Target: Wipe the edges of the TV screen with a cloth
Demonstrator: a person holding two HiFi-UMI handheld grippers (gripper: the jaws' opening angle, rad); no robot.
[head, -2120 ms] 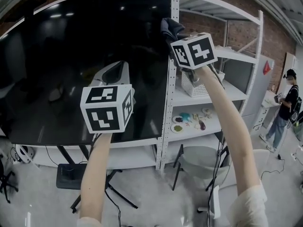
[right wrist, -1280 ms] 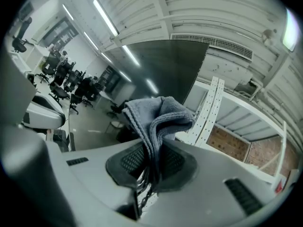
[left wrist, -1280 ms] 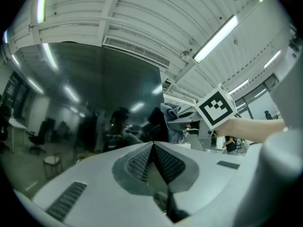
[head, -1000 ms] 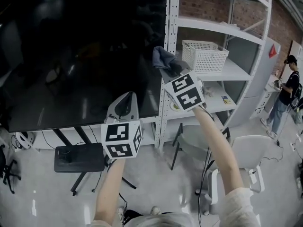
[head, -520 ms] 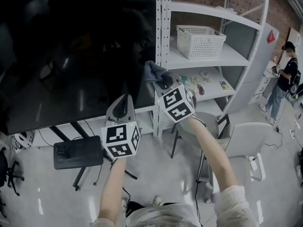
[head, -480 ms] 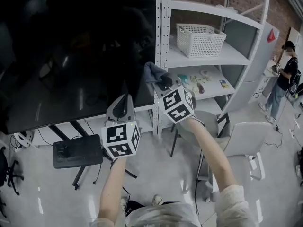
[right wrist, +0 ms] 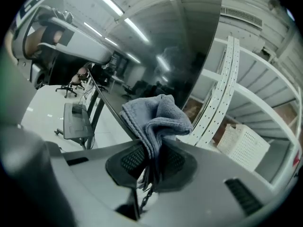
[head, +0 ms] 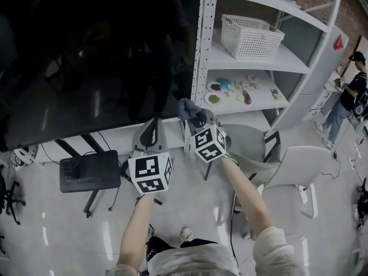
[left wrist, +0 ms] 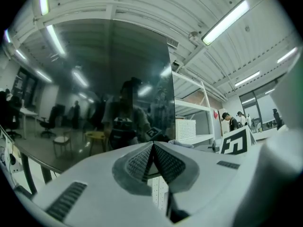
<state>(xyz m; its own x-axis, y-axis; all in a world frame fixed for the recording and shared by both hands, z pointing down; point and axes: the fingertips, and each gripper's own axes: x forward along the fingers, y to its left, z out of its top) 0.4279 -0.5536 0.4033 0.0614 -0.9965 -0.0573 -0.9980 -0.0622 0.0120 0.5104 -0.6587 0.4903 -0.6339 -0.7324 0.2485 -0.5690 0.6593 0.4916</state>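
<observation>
The cloth (right wrist: 156, 115) is clamped between the right tongs (right wrist: 151, 163); its bunched upper part stands clear above the tips, and its lower folds are pinched between the ribbed pads. In the head view, the cloth sits at the lower right corner of the TV screen (head: 98, 50), just beside the rack (head: 202, 56) upright. Contact with the screen cannot be confirmed. The left tongs (left wrist: 152, 157) are closed tip to tip with nothing between them. They are held below the screen's bottom edge, just left of the right tongs. A white basket (head: 252, 36) stands on an upper rack shelf. A chair (head: 290, 171) stands on the floor to the right.
</observation>
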